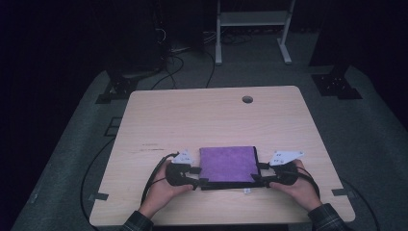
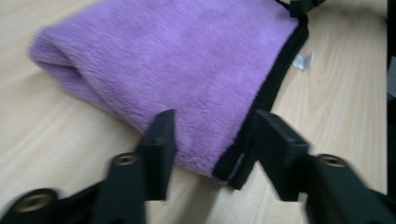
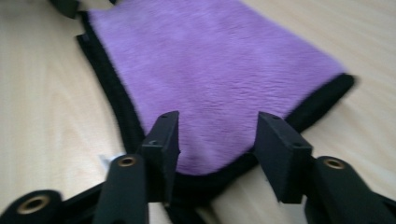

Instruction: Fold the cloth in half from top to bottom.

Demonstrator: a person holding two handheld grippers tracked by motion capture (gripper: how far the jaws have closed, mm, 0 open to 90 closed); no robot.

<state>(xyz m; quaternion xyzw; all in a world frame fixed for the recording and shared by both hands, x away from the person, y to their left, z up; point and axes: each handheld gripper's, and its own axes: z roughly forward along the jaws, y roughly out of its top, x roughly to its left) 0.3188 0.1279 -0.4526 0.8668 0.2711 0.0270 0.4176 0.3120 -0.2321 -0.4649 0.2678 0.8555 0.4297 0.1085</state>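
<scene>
At the near edge of the pale wooden tabletop (image 1: 211, 115), my left gripper (image 1: 196, 179) and right gripper (image 1: 260, 174) flank the folded purple plush cloth with black trim (image 1: 227, 163), fingers parted and not pinching its near corners, presumably releasing a finished fold.

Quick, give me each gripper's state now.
Left gripper: open, astride a corner of the purple towel.
Right gripper: open, astride the opposite near corner.
</scene>
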